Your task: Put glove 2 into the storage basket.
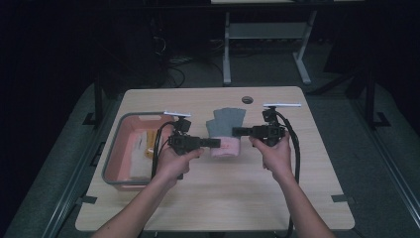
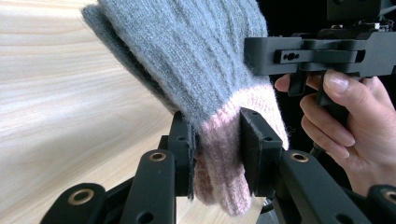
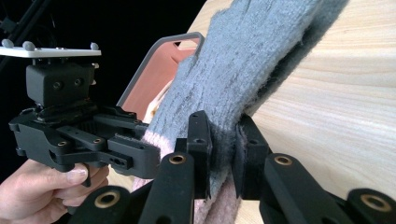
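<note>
Two grippers, both clamped on one glove (image 1: 225,134), held between them just above the table (image 1: 277,198). Near: left gripper (image 2: 217,140) pinches the pink cuff, pads squeezing knit. Right gripper (image 3: 223,142) bites grey wool by the cuff edge. Fingers of glove point away, twd far edge. Beyond, at left: pink bin (image 1: 119,148) w/ items inside. Risk: hands pulling apart could stretch the knit or slip it from a pad; the loose side would then drop.
</note>
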Tool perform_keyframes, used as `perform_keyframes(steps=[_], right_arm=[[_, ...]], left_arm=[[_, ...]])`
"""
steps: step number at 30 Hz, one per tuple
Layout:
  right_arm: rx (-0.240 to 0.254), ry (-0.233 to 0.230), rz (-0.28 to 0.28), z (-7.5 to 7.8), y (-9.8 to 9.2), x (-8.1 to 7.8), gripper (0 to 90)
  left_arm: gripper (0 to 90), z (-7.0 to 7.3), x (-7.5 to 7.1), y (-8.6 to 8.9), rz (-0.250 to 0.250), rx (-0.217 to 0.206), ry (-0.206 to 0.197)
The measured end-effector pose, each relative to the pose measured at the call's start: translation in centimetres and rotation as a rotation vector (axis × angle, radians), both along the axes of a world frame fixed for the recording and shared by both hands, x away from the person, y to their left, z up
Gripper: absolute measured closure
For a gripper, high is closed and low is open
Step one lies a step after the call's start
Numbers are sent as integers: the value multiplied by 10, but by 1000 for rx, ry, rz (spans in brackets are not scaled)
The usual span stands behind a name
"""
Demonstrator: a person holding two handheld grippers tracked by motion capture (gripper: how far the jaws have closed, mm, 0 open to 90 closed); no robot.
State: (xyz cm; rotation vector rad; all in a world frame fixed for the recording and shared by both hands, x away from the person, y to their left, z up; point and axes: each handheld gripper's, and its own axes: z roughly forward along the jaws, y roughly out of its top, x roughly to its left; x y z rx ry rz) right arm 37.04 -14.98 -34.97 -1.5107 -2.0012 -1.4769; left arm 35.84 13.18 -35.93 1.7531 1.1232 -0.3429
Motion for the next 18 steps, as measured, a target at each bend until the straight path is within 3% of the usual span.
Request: perform_keyframes(steps=[12,18], right_arm=[[31,13,27,0,21,8,789],[20,7,38,3,30,11,788]], left_arm=[[681,5,0,21,20,-1,2],[683,7,1,31,26,-3,-11]])
